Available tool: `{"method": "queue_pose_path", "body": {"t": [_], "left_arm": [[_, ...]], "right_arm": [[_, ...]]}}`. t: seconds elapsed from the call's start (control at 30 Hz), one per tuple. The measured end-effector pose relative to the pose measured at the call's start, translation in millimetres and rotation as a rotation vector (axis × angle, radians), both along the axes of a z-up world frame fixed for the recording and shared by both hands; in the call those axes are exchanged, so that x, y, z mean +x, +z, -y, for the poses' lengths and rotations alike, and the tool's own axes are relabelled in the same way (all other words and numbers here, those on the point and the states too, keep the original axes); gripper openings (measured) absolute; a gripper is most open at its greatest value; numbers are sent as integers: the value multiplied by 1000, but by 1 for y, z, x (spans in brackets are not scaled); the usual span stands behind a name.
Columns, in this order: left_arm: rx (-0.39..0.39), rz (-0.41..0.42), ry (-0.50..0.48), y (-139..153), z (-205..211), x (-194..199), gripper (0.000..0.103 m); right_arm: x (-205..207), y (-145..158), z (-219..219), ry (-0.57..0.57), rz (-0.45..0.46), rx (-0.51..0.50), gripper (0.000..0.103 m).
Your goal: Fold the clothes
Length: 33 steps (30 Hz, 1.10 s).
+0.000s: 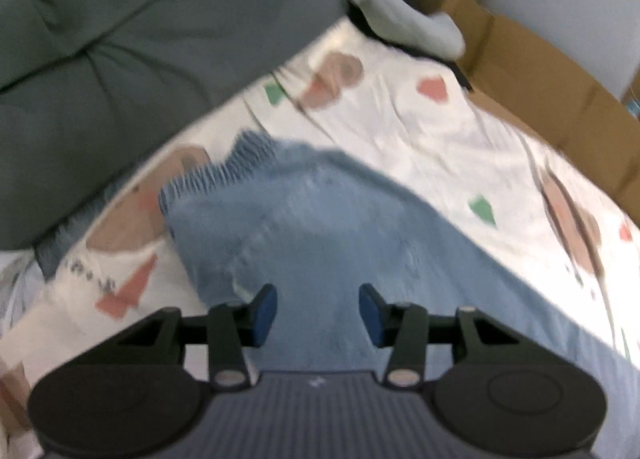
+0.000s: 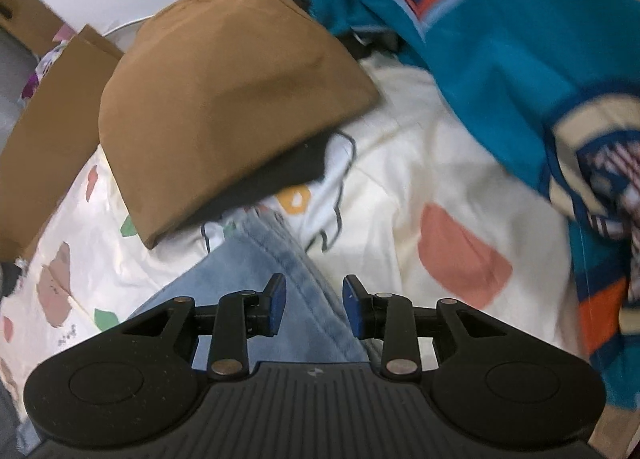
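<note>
Left wrist view shows the left gripper (image 1: pixel 318 313) tilted down over a piece of light blue denim (image 1: pixel 320 227), its blue pads parted with a clear gap and nothing pinched between them. The denim lies flat on a white sheet (image 1: pixel 420 131) printed with pink and green shapes, and its frayed hem (image 1: pixel 212 175) points toward a grey cushion (image 1: pixel 140 39). A cardboard box (image 1: pixel 540 71) stands along the far side of the sheet. Right wrist view shows the right gripper (image 2: pixel 314 305) above a stitched edge of the same denim (image 2: pixel 256 259), jaws narrowly apart and gripping nothing. Beyond it a folded brown garment (image 2: pixel 224 91) rests on a black one (image 2: pixel 280 175), and a teal jersey (image 2: pixel 500 59) lies at the right.
</note>
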<state>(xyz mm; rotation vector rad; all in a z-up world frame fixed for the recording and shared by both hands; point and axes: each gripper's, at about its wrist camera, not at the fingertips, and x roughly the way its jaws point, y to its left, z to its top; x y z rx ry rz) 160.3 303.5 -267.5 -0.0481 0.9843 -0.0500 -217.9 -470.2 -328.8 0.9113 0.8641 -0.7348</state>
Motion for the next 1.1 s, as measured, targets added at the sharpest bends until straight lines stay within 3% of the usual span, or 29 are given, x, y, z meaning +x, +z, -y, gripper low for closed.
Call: {"method": "queue_pose_path", "body": {"t": [0.17,0.43,0.77,0.87,0.93,1.1], "left_arm": [[-15,29,52,-11,-4,42,48],[-59,-3,83,-44,-8,101,33],[-127,-45,113,-72,-10,149,32],[-137,-49,126,-77,-11,162,32],[-181,-54,162,-82,-15,170,32],[-122,-69,116,-92,-4,184,29]], "right_arm": [[19,0,0,21,-20,-39,37],[44,-10,-14,84,-69,-61,37],[69,-20,-29,172,-60,-27,38],[76,-19,-26,187,-63,-42,42],[81,-18,-24,215,-75,-62,43],[94,-27,-16,260,-114,-67,43]]}}
